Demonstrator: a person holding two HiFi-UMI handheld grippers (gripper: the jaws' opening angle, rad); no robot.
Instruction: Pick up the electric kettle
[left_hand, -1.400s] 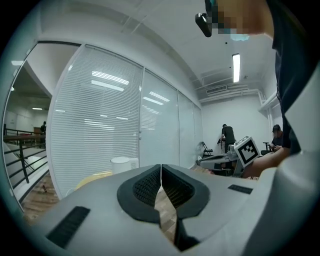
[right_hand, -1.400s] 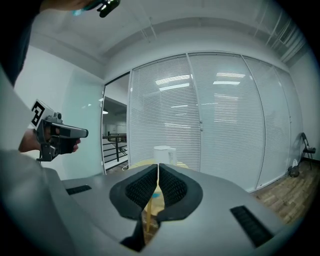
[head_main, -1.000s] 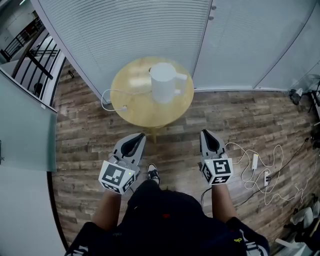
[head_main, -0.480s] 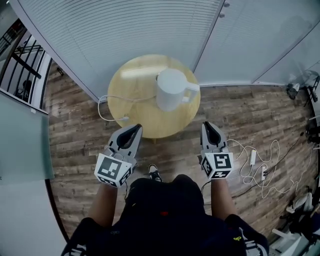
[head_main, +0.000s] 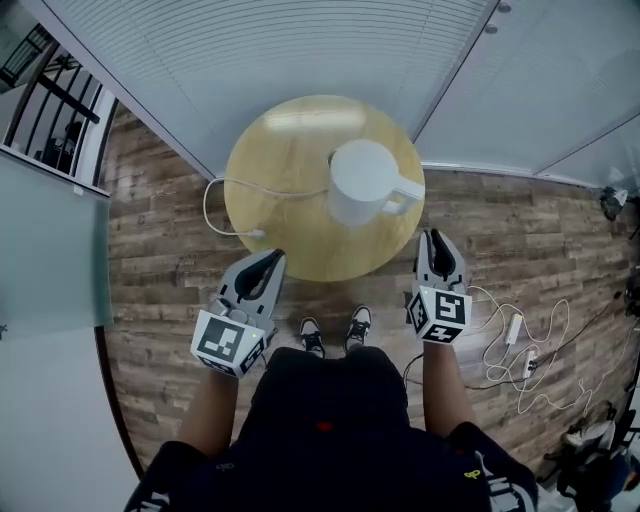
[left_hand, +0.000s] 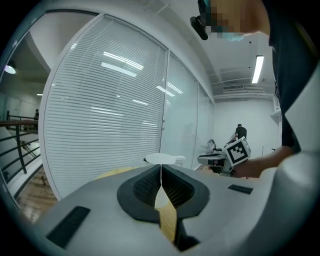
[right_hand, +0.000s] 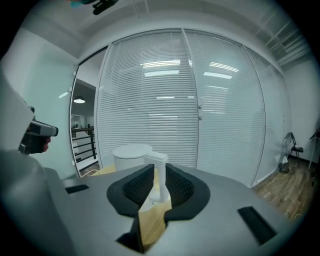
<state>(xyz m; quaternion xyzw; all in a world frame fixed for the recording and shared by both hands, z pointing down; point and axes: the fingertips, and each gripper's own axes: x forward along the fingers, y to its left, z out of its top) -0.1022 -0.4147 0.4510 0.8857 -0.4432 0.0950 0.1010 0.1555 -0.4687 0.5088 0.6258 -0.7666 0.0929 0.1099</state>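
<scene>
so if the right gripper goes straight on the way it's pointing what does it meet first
Most likely the handle of the electric kettle, dead ahead of the right gripper, whose jaws are opening with nothing between them. Depth is unclear, so it might skim past.

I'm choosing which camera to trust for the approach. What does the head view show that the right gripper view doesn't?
Head view only: the person's shoes, charger cables on the floor, and the table's whole round top. Right gripper view only: the ceiling and the right tongs' ribbed pads, jaws opening, nothing between them, the kettle handle sighted through the gap. Both: the white kettle on the wooden table.
</scene>
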